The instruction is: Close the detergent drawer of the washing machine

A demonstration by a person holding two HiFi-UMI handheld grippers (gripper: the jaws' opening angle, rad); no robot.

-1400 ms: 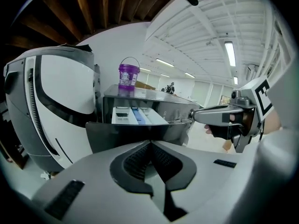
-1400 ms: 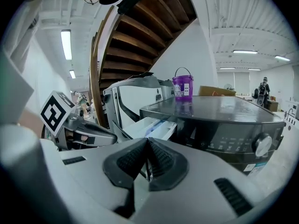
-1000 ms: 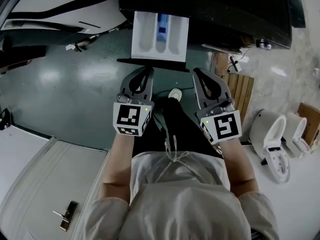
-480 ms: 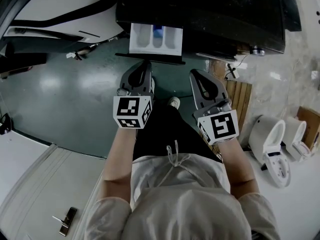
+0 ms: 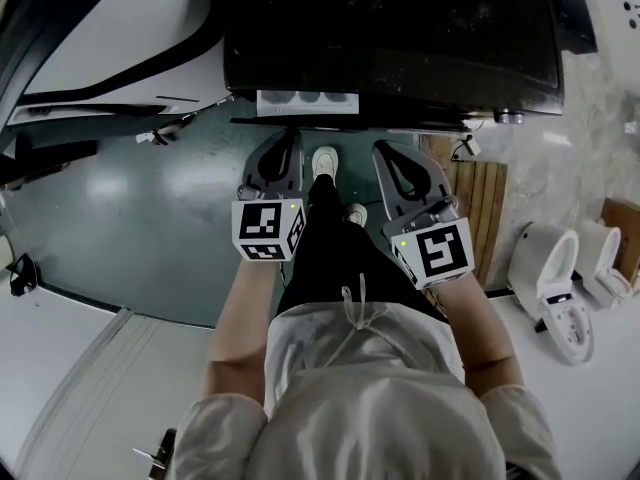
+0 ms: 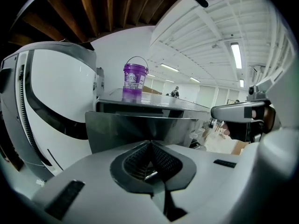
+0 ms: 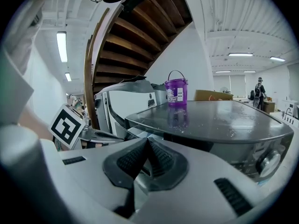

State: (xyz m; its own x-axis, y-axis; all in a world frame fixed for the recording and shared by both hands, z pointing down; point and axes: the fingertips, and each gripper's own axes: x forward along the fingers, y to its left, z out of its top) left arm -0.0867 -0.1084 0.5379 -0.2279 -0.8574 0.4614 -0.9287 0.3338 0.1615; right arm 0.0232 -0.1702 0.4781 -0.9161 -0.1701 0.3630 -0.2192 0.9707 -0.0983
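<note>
Two hand-held grippers point at the front of a dark-topped washing machine, seen from above.

Far left: a white appliance with black trim stands beside the machine on a green floor.

Left of centre: the left gripper, with its marker cube at the person's forearm, has both jaws clenched together with nothing between them. Its tips lie just below the detergent drawer. The drawer is pushed almost fully in and projects from the upper left of the machine's front only as a narrow white strip. In the left gripper view, the drawer's grey face stands directly ahead of the closed tips. Whether the tips touch it cannot be told. A purple bucket sits on the machine's top above.

Centre: a white shoe rests on the floor between the two grippers, close to the machine. A second shoe lies nearer the person.

Right of centre: the right gripper is likewise clenched and empty. It is held in front of the machine, apart from the drawer. The right gripper view shows the bucket on the wet-looking grey top and a wooden staircase rising behind.

Far right: a wooden slatted board lies on the floor beside the machine, and two white toilets stand beyond it.
</note>
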